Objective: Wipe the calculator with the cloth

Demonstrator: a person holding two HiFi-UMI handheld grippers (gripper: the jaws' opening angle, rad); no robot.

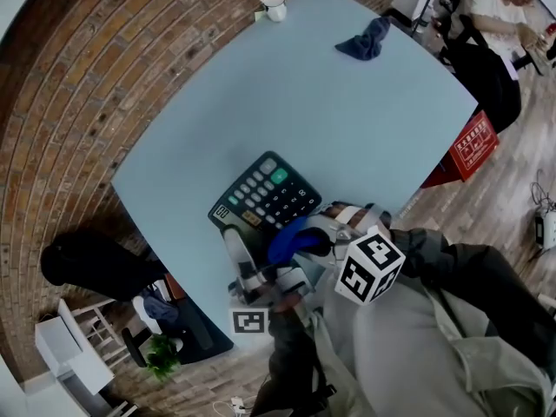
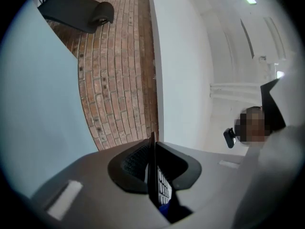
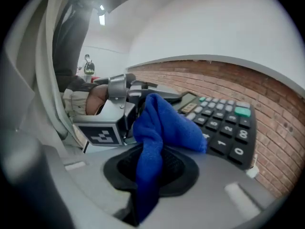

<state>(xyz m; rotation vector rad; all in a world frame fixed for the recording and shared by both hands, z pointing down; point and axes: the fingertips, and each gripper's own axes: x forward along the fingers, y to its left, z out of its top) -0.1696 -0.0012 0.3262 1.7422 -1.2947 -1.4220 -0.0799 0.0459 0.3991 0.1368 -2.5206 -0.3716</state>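
Note:
A black calculator (image 1: 265,198) with a green key hangs over the near edge of the pale blue table (image 1: 347,120). My left gripper (image 1: 236,243) is shut on its near end. In the left gripper view the calculator (image 2: 153,171) shows edge-on, pinched between the jaws of the left gripper (image 2: 153,168). My right gripper (image 1: 313,237) is shut on a blue cloth (image 1: 294,237), and the cloth rests against the calculator's near right side. In the right gripper view the cloth (image 3: 159,128) hangs from the right gripper (image 3: 151,163) and drapes over the calculator (image 3: 224,125), with the left gripper (image 3: 119,97) behind.
A second dark blue cloth (image 1: 367,39) lies at the table's far right, and a white mug (image 1: 274,7) stands at its far edge. A red box (image 1: 473,144) and a seated person (image 1: 491,16) are to the right. A black chair (image 1: 91,263) stands at the left on the brick floor (image 1: 78,102).

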